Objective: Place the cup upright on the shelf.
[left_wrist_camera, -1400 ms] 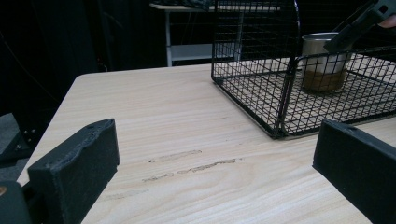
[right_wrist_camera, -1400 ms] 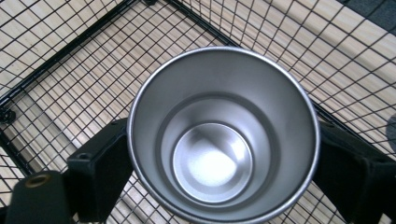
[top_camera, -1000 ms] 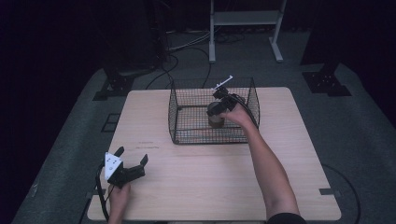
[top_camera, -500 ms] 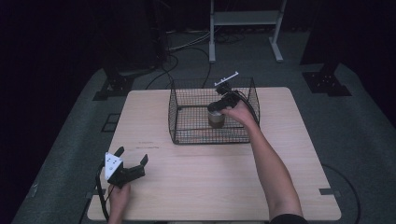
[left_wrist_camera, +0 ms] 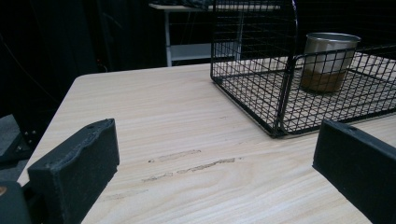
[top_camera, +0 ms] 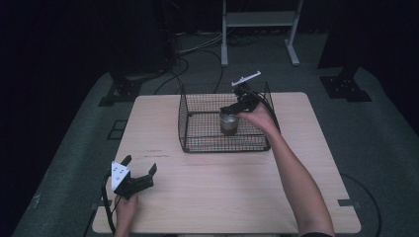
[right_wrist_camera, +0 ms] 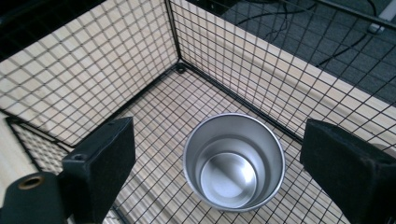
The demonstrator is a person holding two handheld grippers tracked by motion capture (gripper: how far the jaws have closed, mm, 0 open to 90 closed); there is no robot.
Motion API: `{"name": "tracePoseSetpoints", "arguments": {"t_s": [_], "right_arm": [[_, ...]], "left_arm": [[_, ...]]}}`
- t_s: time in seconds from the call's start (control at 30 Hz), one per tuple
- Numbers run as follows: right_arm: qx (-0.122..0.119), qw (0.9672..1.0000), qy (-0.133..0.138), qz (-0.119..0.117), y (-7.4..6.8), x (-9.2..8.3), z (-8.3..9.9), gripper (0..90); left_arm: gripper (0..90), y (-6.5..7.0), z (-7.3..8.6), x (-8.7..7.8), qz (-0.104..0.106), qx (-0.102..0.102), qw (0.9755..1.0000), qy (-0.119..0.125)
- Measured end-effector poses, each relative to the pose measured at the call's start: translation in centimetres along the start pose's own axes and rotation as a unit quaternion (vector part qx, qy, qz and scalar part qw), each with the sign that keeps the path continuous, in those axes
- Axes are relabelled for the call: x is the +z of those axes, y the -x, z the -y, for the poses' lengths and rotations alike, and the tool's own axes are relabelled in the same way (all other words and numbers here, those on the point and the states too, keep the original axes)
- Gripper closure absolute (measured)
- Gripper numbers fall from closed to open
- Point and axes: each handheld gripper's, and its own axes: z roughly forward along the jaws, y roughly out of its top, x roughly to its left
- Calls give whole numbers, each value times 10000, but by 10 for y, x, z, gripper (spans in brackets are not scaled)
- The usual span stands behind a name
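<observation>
A steel cup [top_camera: 229, 123] [left_wrist_camera: 329, 60] [right_wrist_camera: 233, 161] stands upright and empty on the floor of a black wire basket [top_camera: 197, 143] [left_wrist_camera: 280, 93] [right_wrist_camera: 224, 60] at the table's far middle. My right gripper [top_camera: 230, 111] [right_wrist_camera: 219, 135] hangs just above the cup and points down into the basket. It is open, with its jaws wide on either side of the rim and not touching it. My left gripper [top_camera: 140, 165] [left_wrist_camera: 215, 140] rests open near the table's front left corner, facing the basket with nothing between its jaws.
The wooden table [top_camera: 222, 197] has bare boards in front of the basket and faint scuff marks [left_wrist_camera: 187, 163] ahead of the left gripper. Beyond its far edge are a white metal stand [top_camera: 257, 19] and cables [top_camera: 197, 49] on the dark floor.
My right gripper has lifted a little above the cup, which stays where it stood in the basket. The left gripper has not moved.
</observation>
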Motion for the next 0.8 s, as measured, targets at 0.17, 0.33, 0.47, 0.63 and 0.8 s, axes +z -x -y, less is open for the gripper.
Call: {"name": "tracePoseSetpoints", "arguments": {"t_s": [0.17,0.33,0.47,0.63,0.8], "right_arm": [[-166,9998,92,-99,-8,-12,1,99],[-265,9993,166,-184,-16,-24,5,100],[-304,9990,212,-230,-17,-33,10,101],[-298,9991,197,-238,-16,-41,20,101],[-262,9991,213,-267,-13,-49,30,101]], "left_arm": [[0,0,0,0,8,19,10000,-21],[0,0,0,-1,8,23,10000,-16],[0,0,0,-1,6,34,10000,-19],[0,0,0,0,4,29,10000,-10],[0,0,0,0,6,34,10000,-10]]}}
